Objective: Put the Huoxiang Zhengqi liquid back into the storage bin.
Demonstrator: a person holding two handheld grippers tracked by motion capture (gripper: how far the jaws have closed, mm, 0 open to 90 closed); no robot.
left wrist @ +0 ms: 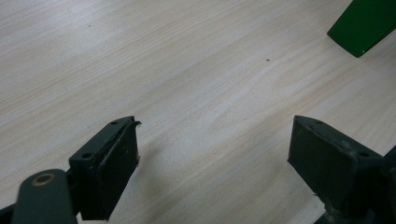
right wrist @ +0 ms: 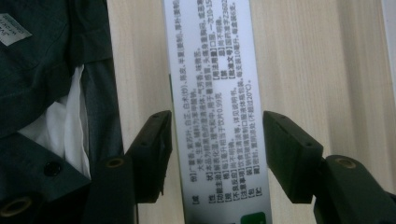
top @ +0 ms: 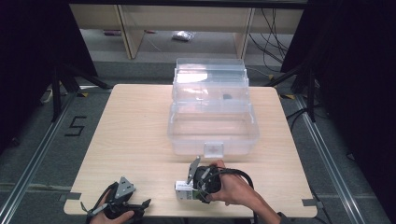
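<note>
A small white box point(top: 183, 191) with a green end lies near the table's front edge. In the right gripper view its printed face point(right wrist: 212, 93) runs lengthwise between the two black jaws, which sit against its long sides. My right gripper point(top: 189, 188) point(right wrist: 217, 116) is shut on this box, held by a hand from the right. My left gripper point(top: 144, 207) rests at the front left of the table, pointing right. Its jaws stand wide apart over bare wood, so the left gripper point(left wrist: 215, 121) is open and holds nothing. A green corner point(left wrist: 362, 25) shows at the top right.
An open clear plastic case point(top: 212, 112) with stepped trays stands on the far half of the wooden table point(top: 130, 130), its latch point(top: 214, 149) facing me. A small dark item point(top: 227, 97) lies in an upper tray. The person's dark garment point(right wrist: 51, 70) hangs beside the table edge.
</note>
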